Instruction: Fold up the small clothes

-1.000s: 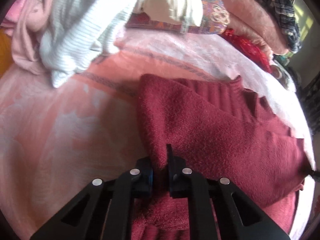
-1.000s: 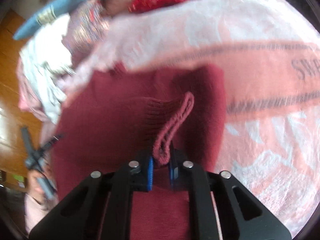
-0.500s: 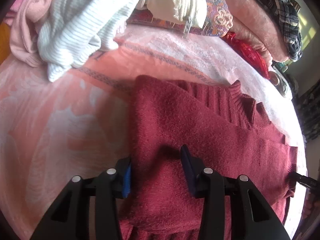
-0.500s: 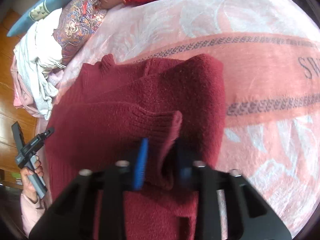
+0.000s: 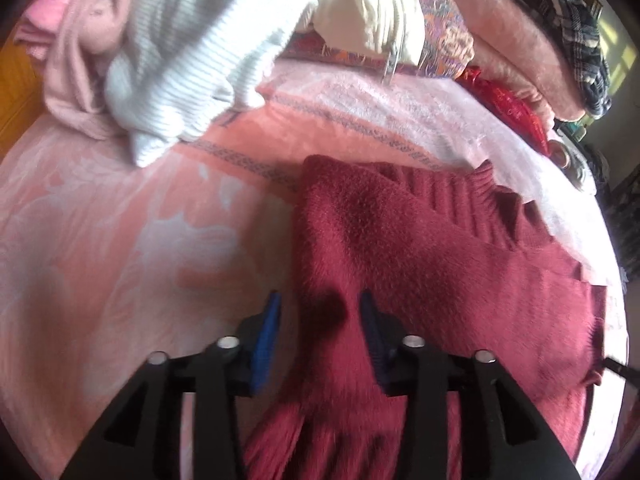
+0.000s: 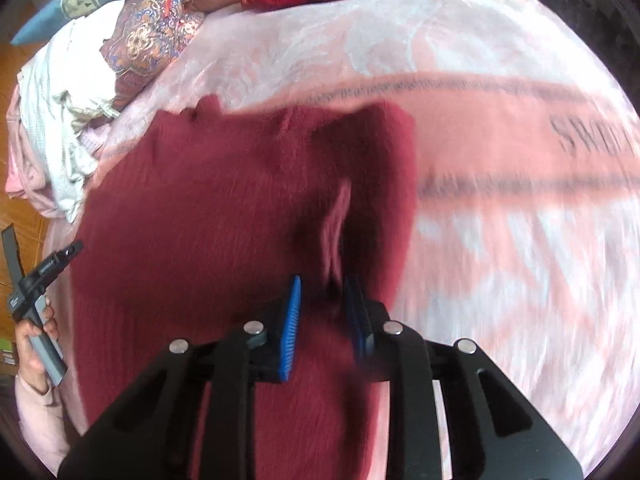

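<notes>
Dark red fuzzy knit sweater lies flat on the pink patterned blanket of the bed, ribbed collar toward the far edge; one sleeve or side panel is already laid across the body, its cuff edge standing as a small ridge in the right wrist view.

Left gripper: fingers spread, straddling the sweater's near left edge, nothing pinched; right gripper: fingers spread a little, cuff ridge just ahead of them, not clamped as far as the blur allows.

Judgement: first fold-in appears done; remaining are the other side or sleeve, then halving the body bottom to collar; roughly a third along.

Unfolded pile waits at the bed's far side: white ribbed garment, pale pink garment; these are untouched.
</notes>
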